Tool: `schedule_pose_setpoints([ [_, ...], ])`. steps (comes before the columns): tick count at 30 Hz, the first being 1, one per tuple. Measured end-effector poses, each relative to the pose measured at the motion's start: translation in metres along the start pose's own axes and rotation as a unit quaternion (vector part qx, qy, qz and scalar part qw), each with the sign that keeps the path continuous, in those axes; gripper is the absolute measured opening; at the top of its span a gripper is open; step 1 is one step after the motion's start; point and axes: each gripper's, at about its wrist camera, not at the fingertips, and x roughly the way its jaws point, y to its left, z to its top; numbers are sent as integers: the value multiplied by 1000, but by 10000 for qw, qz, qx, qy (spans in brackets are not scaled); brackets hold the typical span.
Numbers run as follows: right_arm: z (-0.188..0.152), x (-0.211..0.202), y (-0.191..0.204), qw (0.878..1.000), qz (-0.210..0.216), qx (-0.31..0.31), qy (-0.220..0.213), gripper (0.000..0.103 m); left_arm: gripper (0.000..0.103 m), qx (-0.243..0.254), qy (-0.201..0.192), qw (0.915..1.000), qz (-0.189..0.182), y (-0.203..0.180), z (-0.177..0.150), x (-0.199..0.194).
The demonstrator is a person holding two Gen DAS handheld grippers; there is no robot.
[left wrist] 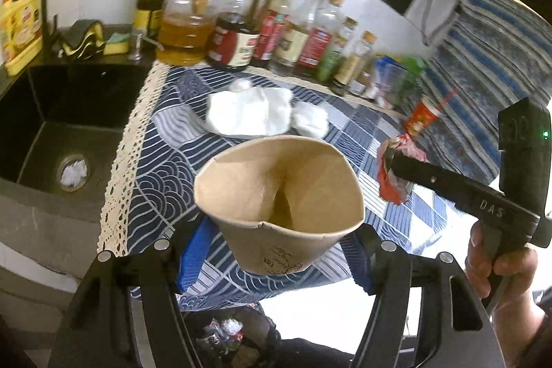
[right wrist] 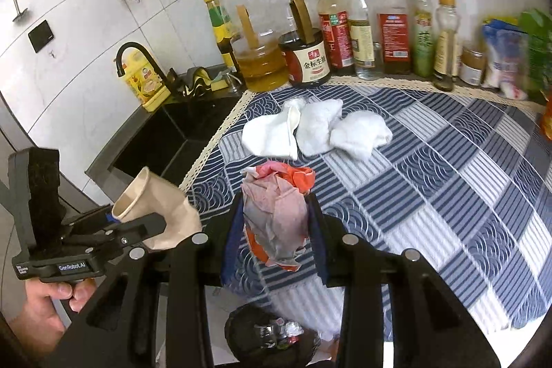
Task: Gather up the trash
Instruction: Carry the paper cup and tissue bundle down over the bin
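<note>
My left gripper (left wrist: 276, 250) is shut on a squashed beige paper cup (left wrist: 279, 195), held above the counter's front edge; it also shows in the right wrist view (right wrist: 155, 212). My right gripper (right wrist: 276, 226) is shut on a crumpled pink and red wrapper (right wrist: 276, 212), seen in the left wrist view (left wrist: 393, 175) too. Crumpled white tissues (right wrist: 317, 130) lie on the blue patterned cloth (right wrist: 448, 178). A black trash bin (right wrist: 269, 337) with rubbish stands on the floor below both grippers, also visible in the left wrist view (left wrist: 227, 337).
A black sink (left wrist: 62, 126) with a faucet (right wrist: 138, 57) is to the left, white paper in its drain (left wrist: 73, 176). Several sauce and oil bottles (right wrist: 345, 30) line the back wall. A red cup with a straw (left wrist: 424, 119) stands at the right.
</note>
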Motion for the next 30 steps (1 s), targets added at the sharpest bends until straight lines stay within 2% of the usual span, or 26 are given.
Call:
schedule_pose_setpoints([
  [8,-52,-29,28,9989,-194,404,-130,37,66,316,291,9986,-324,-7,-33,-19],
  [12,-80,-34,37,9979,-190,617,-55,37,66,209,508,9970,-538,-2,-55,-23],
  [19,-118,-28,48,9969,-106,754,175,37,66,165,776,9957,-481,9,-88,-25],
  [30,-163,3,46,9907,206,1093,784,38,66,-213,1167,9923,-359,27,-130,-13],
])
